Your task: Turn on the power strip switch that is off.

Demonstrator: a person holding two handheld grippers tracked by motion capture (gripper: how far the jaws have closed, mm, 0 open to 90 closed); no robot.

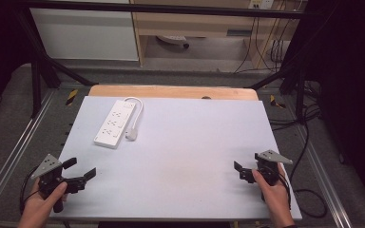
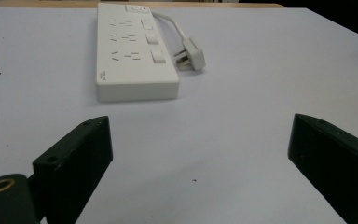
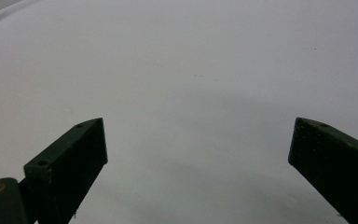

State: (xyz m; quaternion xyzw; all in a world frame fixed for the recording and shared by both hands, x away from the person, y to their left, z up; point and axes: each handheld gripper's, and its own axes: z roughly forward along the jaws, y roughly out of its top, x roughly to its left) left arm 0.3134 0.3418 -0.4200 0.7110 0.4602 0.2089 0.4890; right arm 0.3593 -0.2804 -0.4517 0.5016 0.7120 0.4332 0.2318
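1. The pale grey rectangular tabletop (image 1: 180,161) fills the middle of the rig, with a strip of bare wood along its far edge.
2. A white plastic power strip (image 1: 115,123) lies flat near the far left corner, its long axis running away from the person and leaning a little toward the right at the far end. Its short white cable loops round and ends in a white plug (image 1: 131,134) lying just beside the strip's right edge.
3. The left gripper (image 1: 81,171) hangs above the near left corner, jaws spread wide with nothing between them. In the left gripper view the strip (image 2: 133,56) lies straight ahead, short end toward the jaws, and well apart from them.
4. The right gripper (image 1: 240,169) waits at the near right edge, jaws likewise wide and empty, over bare tabletop (image 3: 191,84).
5. I judge the left hand is much the nearer, so the reach would likely fall to it.
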